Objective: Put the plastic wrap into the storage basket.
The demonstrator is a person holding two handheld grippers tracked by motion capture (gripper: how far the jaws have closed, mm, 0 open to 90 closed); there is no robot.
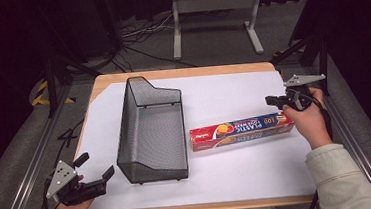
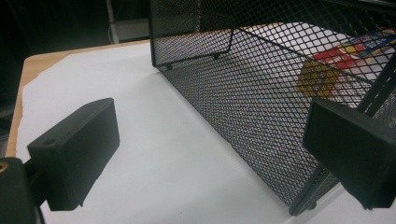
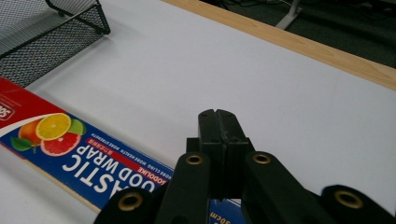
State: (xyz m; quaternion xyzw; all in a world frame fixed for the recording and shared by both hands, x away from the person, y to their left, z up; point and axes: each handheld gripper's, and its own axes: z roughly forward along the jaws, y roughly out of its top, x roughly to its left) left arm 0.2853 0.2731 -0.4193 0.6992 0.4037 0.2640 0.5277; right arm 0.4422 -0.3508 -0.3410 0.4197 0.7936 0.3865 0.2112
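The plastic wrap box lies flat on the white table, just right of the black mesh basket. Our right gripper sits above the box's right end, jaws pressed together with nothing between them. Our left gripper waits near the basket's front left corner, jaws wide apart and empty.

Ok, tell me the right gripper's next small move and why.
Probably open its jaws and lower over the plastic wrap box: the right gripper is shut and empty above the box's right end, and the mesh basket beside it holds nothing.
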